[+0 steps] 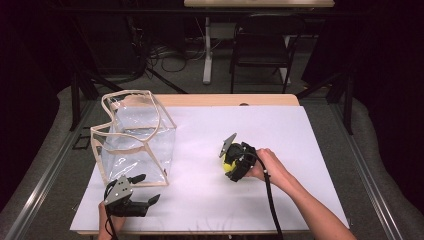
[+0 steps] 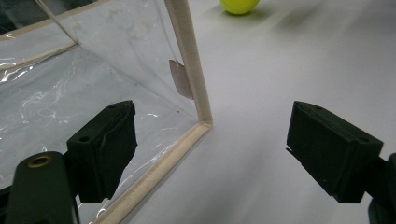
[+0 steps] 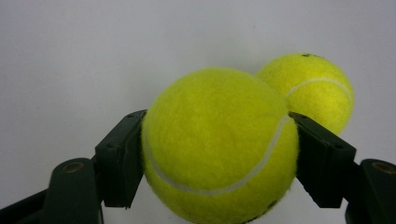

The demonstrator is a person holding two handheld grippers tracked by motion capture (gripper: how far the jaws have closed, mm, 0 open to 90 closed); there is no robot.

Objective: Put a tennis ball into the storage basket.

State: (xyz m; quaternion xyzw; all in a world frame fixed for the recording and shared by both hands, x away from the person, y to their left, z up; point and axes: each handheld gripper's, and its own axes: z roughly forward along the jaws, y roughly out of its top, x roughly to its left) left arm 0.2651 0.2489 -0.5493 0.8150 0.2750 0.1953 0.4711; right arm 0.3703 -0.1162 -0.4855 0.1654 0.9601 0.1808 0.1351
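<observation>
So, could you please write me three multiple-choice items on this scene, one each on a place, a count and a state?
1. Where does the clear bag stand on the table?
A. at its left side
B. at its right side
C. at its near right corner

2. How many tennis balls does the right gripper view show?
A. one
B. two
C. four

3. How do the jaws of the left gripper stand?
A. shut on a ball
B. shut on the bag's rim
C. open, holding nothing

Answers: 1 A, the high view shows it left of the right gripper. 2 B, a held ball with a second ball behind it. 3 C, the jaws stand wide apart beside the bag's corner.
</observation>
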